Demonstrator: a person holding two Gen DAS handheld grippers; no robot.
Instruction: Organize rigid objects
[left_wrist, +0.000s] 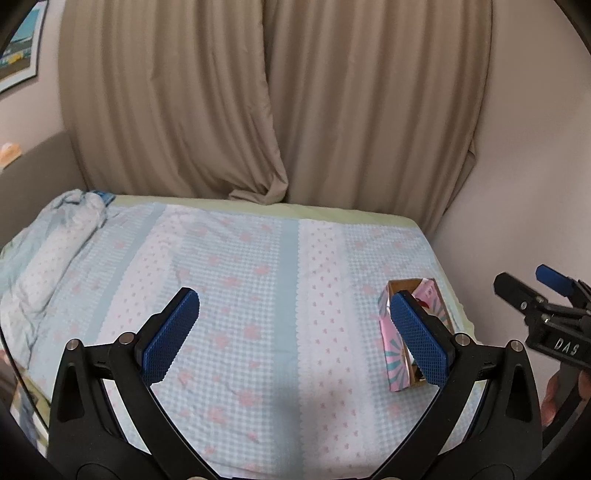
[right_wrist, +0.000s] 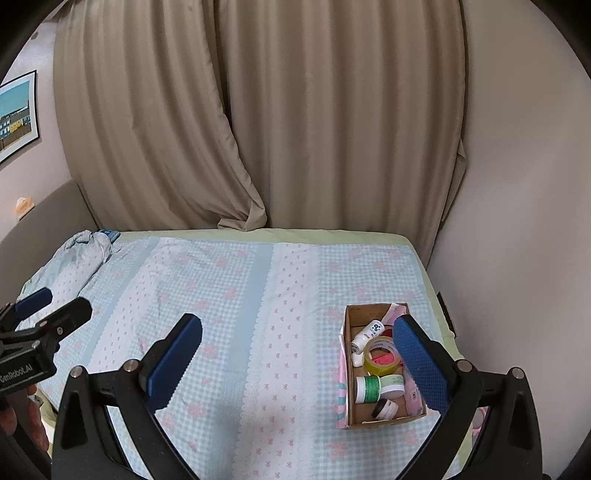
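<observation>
A small cardboard box (right_wrist: 349, 369) with pink patterned sides sits on the bed near its right edge. Inside lie a white bottle (right_wrist: 365, 334), a yellow tape roll (right_wrist: 382, 356), a green-labelled jar (right_wrist: 368, 388), a dark-lidded jar (right_wrist: 386, 408) and other small items. My right gripper (right_wrist: 297, 354) hovers open above the bed, its right finger over the box. My left gripper (left_wrist: 295, 330) is open too, held over the bedspread, with the same box (left_wrist: 393, 360) behind its right finger. Each gripper shows at the edge of the other's view: the right gripper (left_wrist: 532, 286) and the left gripper (right_wrist: 55, 304).
The bed (right_wrist: 221, 295) carries a blue-and-white checked spread with pink flowers. A crumpled quilt (left_wrist: 55, 243) lies at its far left. Beige curtains (left_wrist: 277, 110) hang behind, and a wall (right_wrist: 517, 221) closes the right side. A hand (left_wrist: 554, 398) holds the right gripper.
</observation>
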